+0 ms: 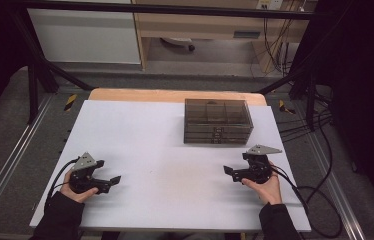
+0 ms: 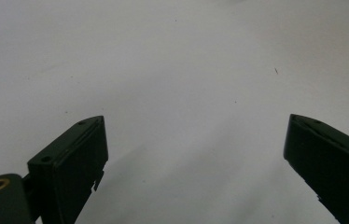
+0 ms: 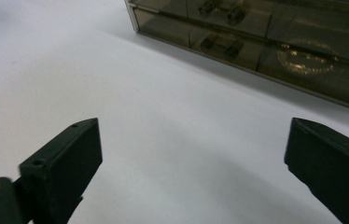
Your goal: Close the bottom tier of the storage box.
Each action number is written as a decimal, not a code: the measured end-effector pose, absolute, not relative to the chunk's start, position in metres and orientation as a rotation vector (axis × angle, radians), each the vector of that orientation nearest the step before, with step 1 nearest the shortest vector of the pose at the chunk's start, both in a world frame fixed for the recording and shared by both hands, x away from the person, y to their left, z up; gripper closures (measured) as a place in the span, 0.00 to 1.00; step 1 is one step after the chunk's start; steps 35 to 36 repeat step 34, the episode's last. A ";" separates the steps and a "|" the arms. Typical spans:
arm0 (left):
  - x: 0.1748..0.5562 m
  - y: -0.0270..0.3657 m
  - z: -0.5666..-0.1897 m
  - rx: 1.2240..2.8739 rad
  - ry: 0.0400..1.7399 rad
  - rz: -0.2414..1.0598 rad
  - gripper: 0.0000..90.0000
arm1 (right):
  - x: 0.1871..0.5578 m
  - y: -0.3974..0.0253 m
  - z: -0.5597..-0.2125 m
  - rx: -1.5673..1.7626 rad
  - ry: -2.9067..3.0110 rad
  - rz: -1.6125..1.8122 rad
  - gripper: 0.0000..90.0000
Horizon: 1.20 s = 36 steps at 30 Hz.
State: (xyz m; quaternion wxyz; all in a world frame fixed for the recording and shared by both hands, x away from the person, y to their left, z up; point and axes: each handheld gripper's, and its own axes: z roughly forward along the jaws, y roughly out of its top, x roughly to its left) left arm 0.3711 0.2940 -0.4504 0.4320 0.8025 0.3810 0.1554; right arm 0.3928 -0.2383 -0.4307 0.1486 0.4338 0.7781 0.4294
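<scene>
A smoky, see-through drawer box [image 1: 218, 121] stands at the far right of the white table top [image 1: 150, 150]; in the right gripper view the drawer box [image 3: 266, 42] shows stacked drawers with small handles and a gold chain inside one. My left gripper [image 1: 109, 172] rests low at the near left, held by a hand, jaws wide apart and nothing between them [image 2: 193, 158]. My right gripper [image 1: 235, 168] is at the near right, in front of the box and apart from it, open and holding nothing [image 3: 193, 161].
The table top lies on a wooden board [image 1: 175, 95] inside a black frame. Cables [image 1: 315, 200] trail off the right side. Desks and a chair base [image 1: 177, 45] stand on the floor beyond the far edge.
</scene>
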 end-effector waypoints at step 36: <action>0.369 0.293 -0.448 2.001 0.935 0.384 0.07 | 0.369 -0.281 -0.457 1.232 2.256 1.314 0.01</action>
